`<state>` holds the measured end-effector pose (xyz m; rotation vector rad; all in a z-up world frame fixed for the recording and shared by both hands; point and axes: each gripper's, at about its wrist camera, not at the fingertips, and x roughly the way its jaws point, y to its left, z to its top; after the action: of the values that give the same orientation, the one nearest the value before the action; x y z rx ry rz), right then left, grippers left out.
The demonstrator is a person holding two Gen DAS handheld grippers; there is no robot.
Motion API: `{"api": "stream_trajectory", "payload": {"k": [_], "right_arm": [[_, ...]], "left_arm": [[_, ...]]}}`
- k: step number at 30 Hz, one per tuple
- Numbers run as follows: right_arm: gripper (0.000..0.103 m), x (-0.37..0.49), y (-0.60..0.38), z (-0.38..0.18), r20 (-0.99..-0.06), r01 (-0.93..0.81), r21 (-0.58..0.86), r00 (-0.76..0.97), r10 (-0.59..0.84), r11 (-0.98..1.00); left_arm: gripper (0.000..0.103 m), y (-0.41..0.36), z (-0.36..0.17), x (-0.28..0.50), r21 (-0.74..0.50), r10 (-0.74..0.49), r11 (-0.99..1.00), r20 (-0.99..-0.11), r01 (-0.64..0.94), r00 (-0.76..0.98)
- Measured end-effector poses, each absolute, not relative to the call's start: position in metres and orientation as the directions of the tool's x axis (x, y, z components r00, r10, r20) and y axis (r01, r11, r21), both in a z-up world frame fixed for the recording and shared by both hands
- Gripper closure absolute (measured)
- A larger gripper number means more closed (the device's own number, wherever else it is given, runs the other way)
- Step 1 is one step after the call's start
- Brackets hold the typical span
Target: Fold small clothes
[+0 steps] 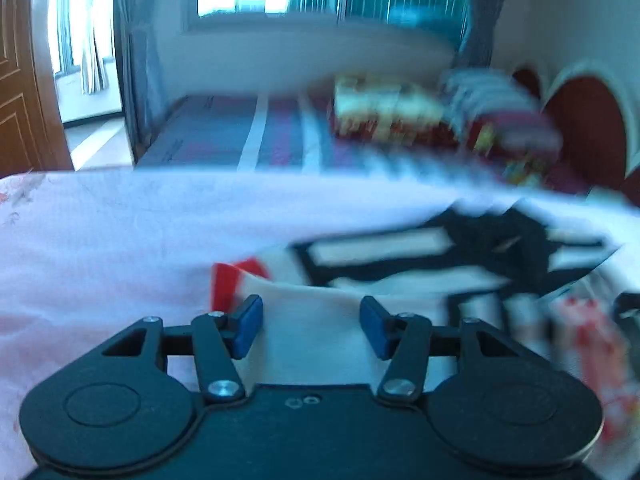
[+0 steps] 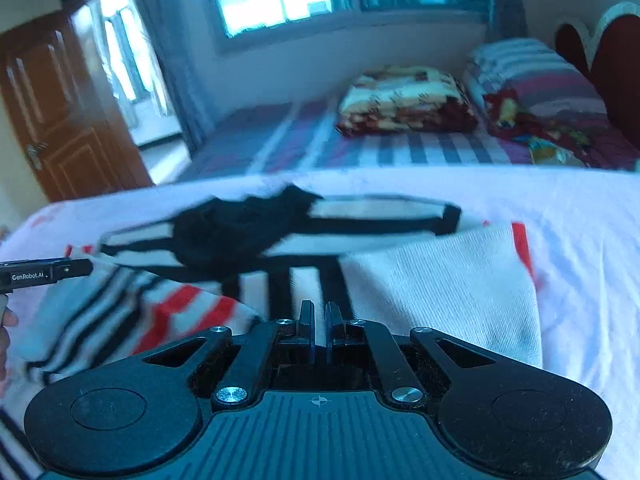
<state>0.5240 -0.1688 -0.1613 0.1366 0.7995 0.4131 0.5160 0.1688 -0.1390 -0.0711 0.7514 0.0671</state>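
Observation:
A small white knit garment with black and red stripes lies rumpled on a pale pink sheet. My left gripper hovers over its plain white part, open, blue pads well apart and pressing on nothing. In the right wrist view the same garment is spread out, with a dark bunched fold across its far side. My right gripper is shut over the striped part; I see no cloth pinched between its pads. A finger of the left gripper pokes in at the left edge, beside the garment's striped corner.
Beyond the pink sheet lies a bed with a striped cover, a folded patterned blanket and stacked striped bedding. A red headboard is at right, a brown door at left. A hand shows at the left edge.

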Motion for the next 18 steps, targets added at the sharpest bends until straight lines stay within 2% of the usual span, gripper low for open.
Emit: {"api": "stream_trajectory", "payload": {"k": [2,5,10,12,13,14,16,18], "right_arm": [[0.099,0.53,-0.175,-0.17,-0.667,-0.271,0.287,0.632,0.395,0.919],[0.099,0.53,-0.186,-0.167,-0.651,-0.247,0.306,0.65,0.392,0.919],[0.099,0.528,-0.173,-0.156,-0.608,-0.355,0.333,0.626,0.487,0.873],[0.099,0.524,-0.157,-0.159,-0.614,-0.422,0.318,0.591,0.524,0.849],[0.099,0.524,-0.149,-0.164,-0.638,-0.44,0.29,0.573,0.514,0.85],[0.099,0.524,-0.143,-0.17,-0.675,-0.432,0.248,0.565,0.475,0.867],[0.099,0.523,-0.145,-0.168,-0.671,-0.399,0.254,0.584,0.458,0.881],[0.099,0.512,-0.146,-0.156,-0.619,-0.399,0.283,0.618,0.484,0.872]], "left_arm": [[0.042,0.18,-0.14,0.518,-0.089,0.01,0.992,-0.674,-0.095,0.738],[0.045,0.186,-0.129,0.512,-0.07,0.056,0.988,-0.665,-0.136,0.745],[0.045,0.158,-0.112,0.493,-0.038,0.045,0.996,-0.606,-0.086,0.794],[0.045,0.14,-0.122,0.496,0.016,0.044,0.999,-0.629,-0.044,0.776],[0.043,0.134,-0.132,0.5,0.045,0.061,0.998,-0.666,-0.041,0.744],[0.043,0.131,-0.139,0.499,0.065,0.078,0.997,-0.666,-0.047,0.742],[0.047,0.121,-0.13,0.493,0.076,0.096,0.995,-0.655,-0.061,0.749],[0.045,0.107,-0.114,0.481,0.021,0.024,1.0,-0.594,-0.014,0.804]]}}
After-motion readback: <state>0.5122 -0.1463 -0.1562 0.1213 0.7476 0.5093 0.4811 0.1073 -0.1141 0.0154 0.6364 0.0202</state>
